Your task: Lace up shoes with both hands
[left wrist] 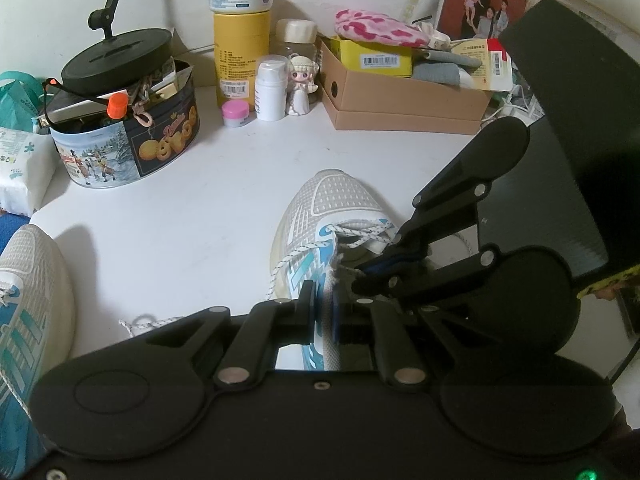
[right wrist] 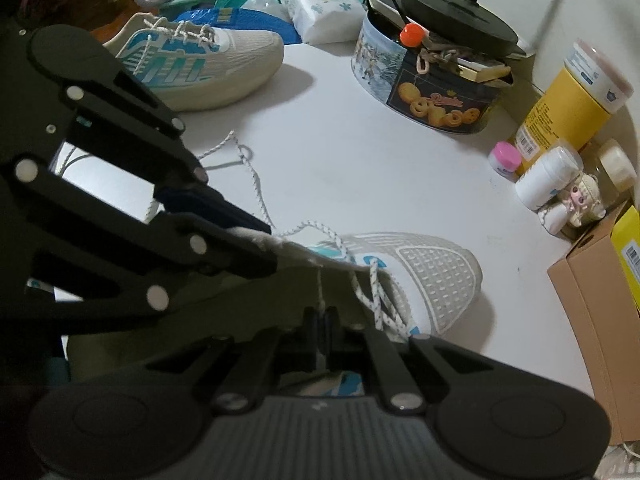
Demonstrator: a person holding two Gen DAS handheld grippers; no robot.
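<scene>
Left wrist view: the near shoe [left wrist: 332,216] sat on the white worktop [left wrist: 208,184] just past centre, toe toward 12 o'clock. The left gripper [left wrist: 323,312] at 6 o'clock was closed down on the shoe's side edge by the eyelets. The right gripper [left wrist: 360,270] came in from 3 o'clock, jaws nearly together at the tongue area; what it held could not be told here. The lace [left wrist: 360,232] crossed only the lowest eyelets, and a loose end trailed onto the worktop at 7 o'clock. A second shoe [left wrist: 28,300] lay at 9 o'clock.

Right wrist view: the right gripper [right wrist: 320,330] was pinched on a lace strand running up from its tips. The left gripper [right wrist: 264,240] entered from 9 o'clock, clamped on the shoe's collar edge. The second shoe [right wrist: 192,64] at 11 o'clock looked fully laced. A cookie tin [right wrist: 424,92] stood at 1 o'clock.

Judgement: early stage, bottom rows threaded, upper eyelets and the tie left.
</scene>
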